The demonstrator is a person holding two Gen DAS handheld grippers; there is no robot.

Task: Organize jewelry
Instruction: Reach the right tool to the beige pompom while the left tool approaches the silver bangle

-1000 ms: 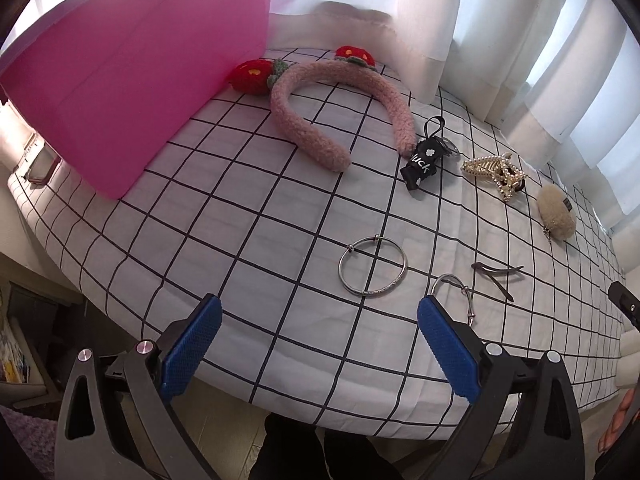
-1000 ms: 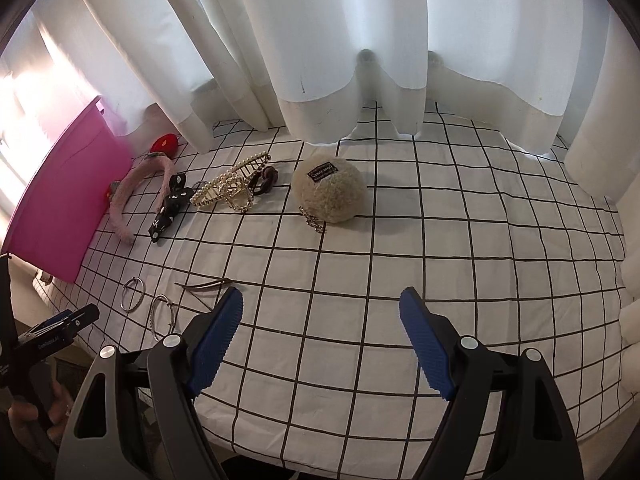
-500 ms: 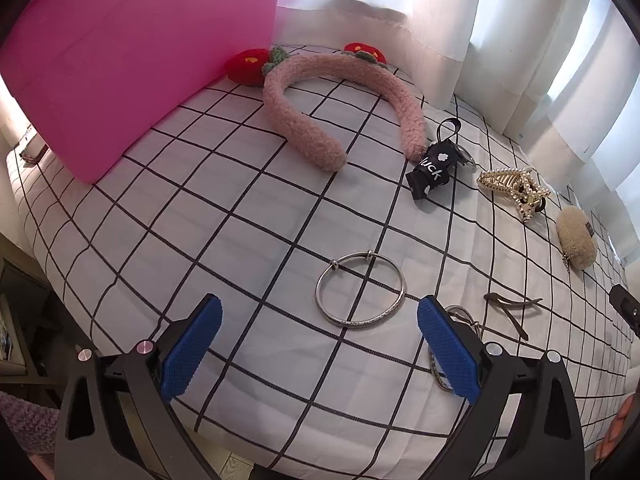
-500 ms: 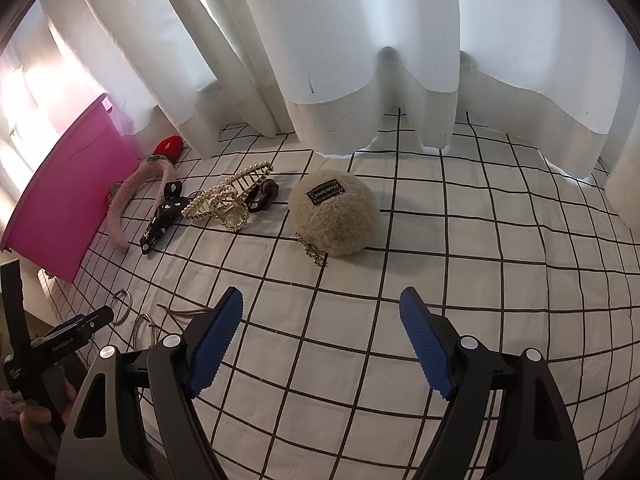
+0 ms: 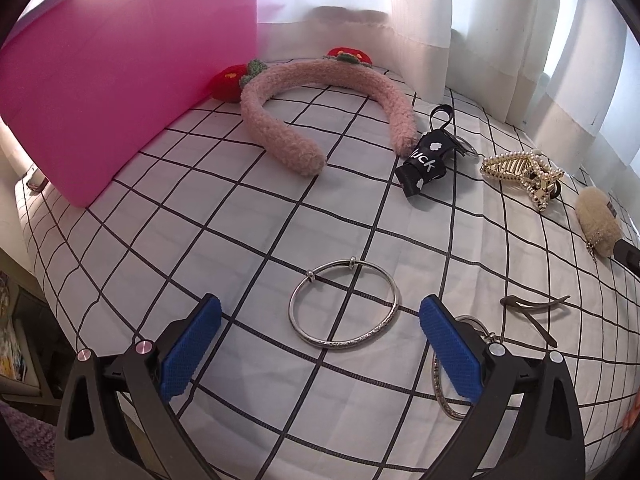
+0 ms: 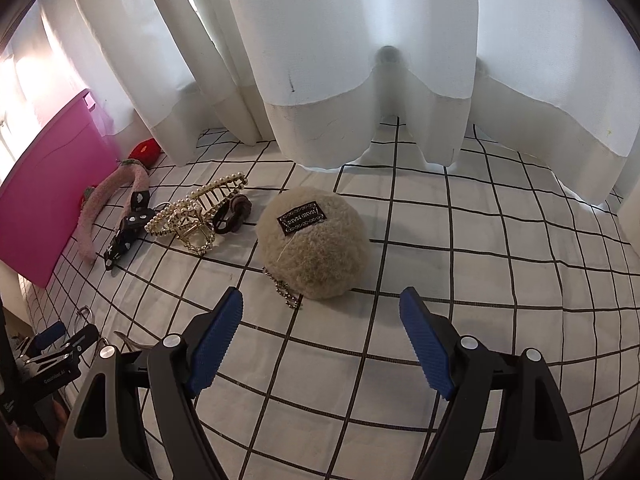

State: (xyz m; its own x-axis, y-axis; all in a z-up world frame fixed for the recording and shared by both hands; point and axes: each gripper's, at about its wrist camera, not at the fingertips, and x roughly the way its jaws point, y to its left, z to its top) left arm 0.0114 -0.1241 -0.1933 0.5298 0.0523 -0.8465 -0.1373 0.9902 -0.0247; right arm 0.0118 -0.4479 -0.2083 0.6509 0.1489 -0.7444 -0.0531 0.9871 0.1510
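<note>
My left gripper [image 5: 320,344] is open, its blue pads either side of a silver bangle [image 5: 344,307] lying flat on the checked cloth just ahead. A second silver ring [image 5: 444,384] lies partly hidden under the right finger. My right gripper [image 6: 322,340] is open and empty, just short of a beige fluffy pompom [image 6: 314,240] with a black label and a small chain. A pearl hair claw [image 6: 198,216], a black "luck" charm [image 5: 426,160] and a pink fuzzy headband [image 5: 320,104] lie further back. A dark thin hairpin [image 5: 530,310] lies right of the bangle.
A pink box [image 5: 120,76] stands at the left by the table's edge. White curtains [image 6: 360,60] hang along the far side of the table. The table's near edge [image 5: 60,280] drops off at the lower left. The left gripper also shows in the right wrist view [image 6: 60,344].
Both grippers have moved forward and lower. The bangle now lies between the left fingertips, and the pompom is much closer to the right gripper. Nothing has been taken hold of.
</note>
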